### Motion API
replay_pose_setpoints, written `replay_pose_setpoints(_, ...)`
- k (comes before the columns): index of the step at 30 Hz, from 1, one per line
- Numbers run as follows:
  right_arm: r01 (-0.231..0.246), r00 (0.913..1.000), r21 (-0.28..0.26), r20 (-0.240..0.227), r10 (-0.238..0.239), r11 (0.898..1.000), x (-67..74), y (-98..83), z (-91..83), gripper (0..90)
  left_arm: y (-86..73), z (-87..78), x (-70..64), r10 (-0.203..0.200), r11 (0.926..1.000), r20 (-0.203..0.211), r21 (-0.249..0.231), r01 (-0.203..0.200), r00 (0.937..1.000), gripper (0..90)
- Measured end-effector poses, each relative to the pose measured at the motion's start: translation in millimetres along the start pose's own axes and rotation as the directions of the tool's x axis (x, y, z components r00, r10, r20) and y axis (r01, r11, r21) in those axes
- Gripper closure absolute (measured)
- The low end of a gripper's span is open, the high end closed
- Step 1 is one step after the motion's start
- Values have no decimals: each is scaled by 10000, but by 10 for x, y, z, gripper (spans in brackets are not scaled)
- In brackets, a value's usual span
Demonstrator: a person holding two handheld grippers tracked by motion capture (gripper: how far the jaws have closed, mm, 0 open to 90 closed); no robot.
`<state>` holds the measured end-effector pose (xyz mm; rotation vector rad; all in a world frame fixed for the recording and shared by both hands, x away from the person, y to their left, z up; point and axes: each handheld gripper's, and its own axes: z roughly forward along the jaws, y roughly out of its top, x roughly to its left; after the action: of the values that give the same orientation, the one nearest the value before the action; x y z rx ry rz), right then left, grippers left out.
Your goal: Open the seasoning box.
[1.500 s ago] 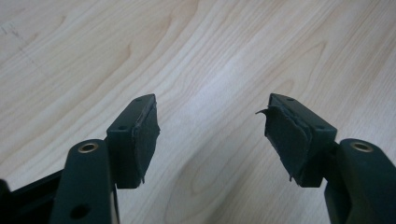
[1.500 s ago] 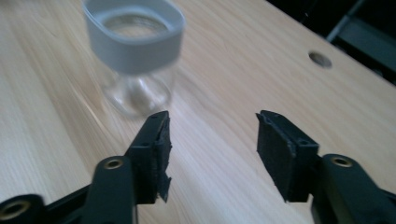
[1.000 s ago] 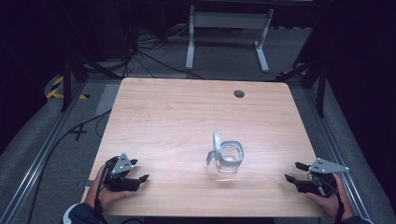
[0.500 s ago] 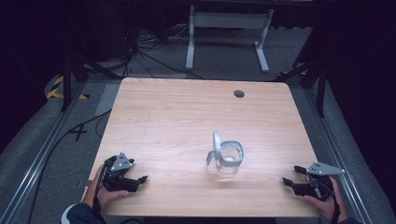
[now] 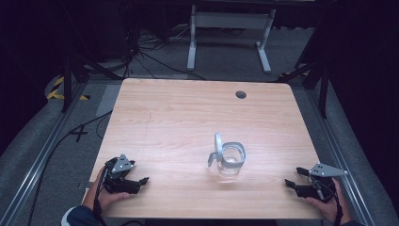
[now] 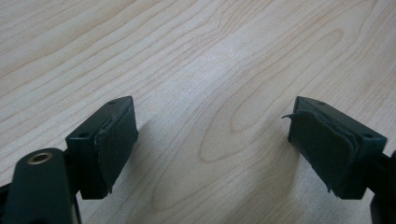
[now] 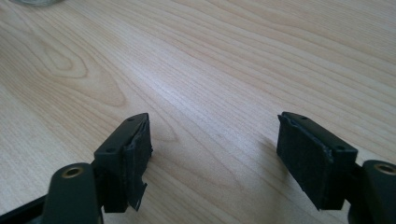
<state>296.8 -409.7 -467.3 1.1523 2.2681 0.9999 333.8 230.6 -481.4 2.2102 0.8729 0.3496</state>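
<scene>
We worked at a wooden table [image 5: 188,122], and we took its near edge as our landmark throughout. The table's top lay bare apart from one thing, which left room on both sides for the tools to come in.

That thing was a clear glass jar [image 5: 231,160] with a hinged lid [image 5: 218,147]. It stood upright a little back from the near edge and somewhat right of the table's middle. The lid was swung up on its wire hinge at the jar's left side, so the mouth was open. We judged that the jar sat there because both tools could reach it from the near edge.

Our left gripper [image 5: 137,181] rested close to the near edge at the table's left corner, well apart from the jar. Its jaws had just been opening and stood wide with nothing between them; in the left gripper view the pads [image 6: 116,140] framed bare wood grain.

Our right gripper [image 5: 289,182] lay close to the near edge at the right corner, nearer the jar than the left one yet not touching it. Its jaws had likewise just spread wide and held nothing. In the right gripper view the jar's base [image 7: 37,2] just showed at the top left.

We read both tools as parked, ready to approach the jar.
</scene>
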Motion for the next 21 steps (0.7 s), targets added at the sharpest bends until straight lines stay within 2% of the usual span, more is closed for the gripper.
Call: replay_pose_setpoints(21, 10, 10000, -6, -17, -10, 10000, -3, 0, 1, 260, 2, 4, -6, -89, 10000, -50, -11, 89, 9999, 159)
